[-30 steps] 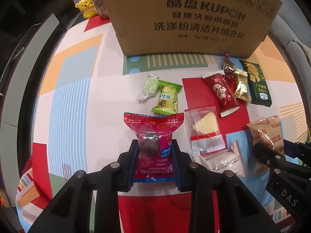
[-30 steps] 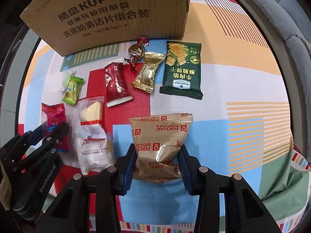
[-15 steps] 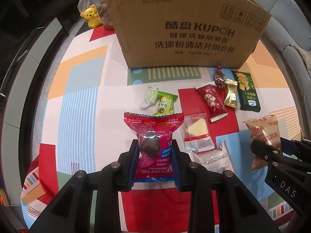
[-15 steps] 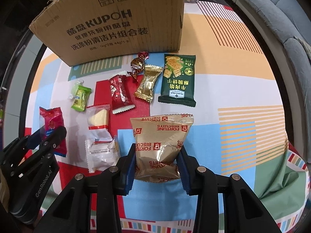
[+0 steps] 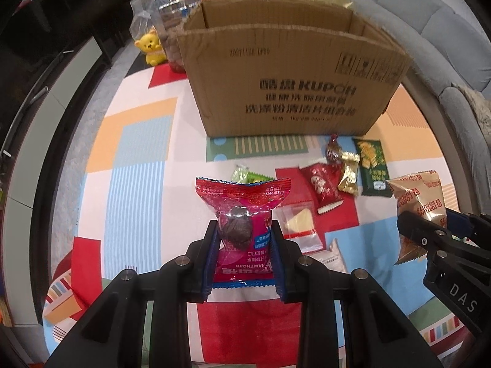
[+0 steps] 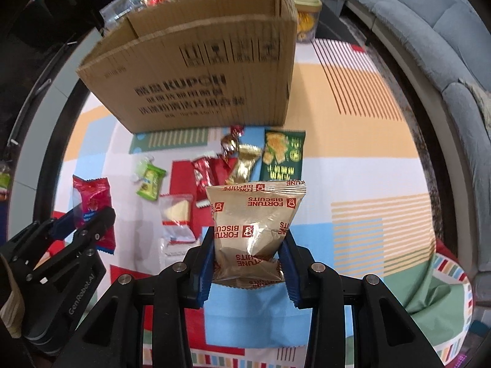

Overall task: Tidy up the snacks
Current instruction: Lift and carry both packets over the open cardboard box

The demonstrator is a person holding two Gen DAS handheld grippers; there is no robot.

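Observation:
My left gripper (image 5: 244,239) is shut on a red hawthorn snack packet (image 5: 242,211) and holds it up above the table. My right gripper (image 6: 249,256) is shut on a gold Fortune Biscuits bag (image 6: 254,224), also lifted. An open cardboard box (image 5: 288,76) stands behind the snacks; it also shows in the right wrist view (image 6: 199,70). Loose snacks lie before it: a green candy (image 6: 150,181), a red packet (image 6: 204,176), a gold wrapper (image 6: 244,165), a dark green cracker pack (image 6: 282,155) and a clear pack with a yellow wedge (image 6: 176,213).
A colourful patterned cloth (image 5: 138,165) covers the table. A yellow bear toy (image 5: 150,46) and bags of snacks stand behind the box at the left. A grey sofa (image 6: 445,30) runs along the right side. A white packet (image 5: 331,259) lies near my left gripper.
Both grippers have risen with their packets and tilted up, so the box's open top now shows. The snacks on the table have not moved.

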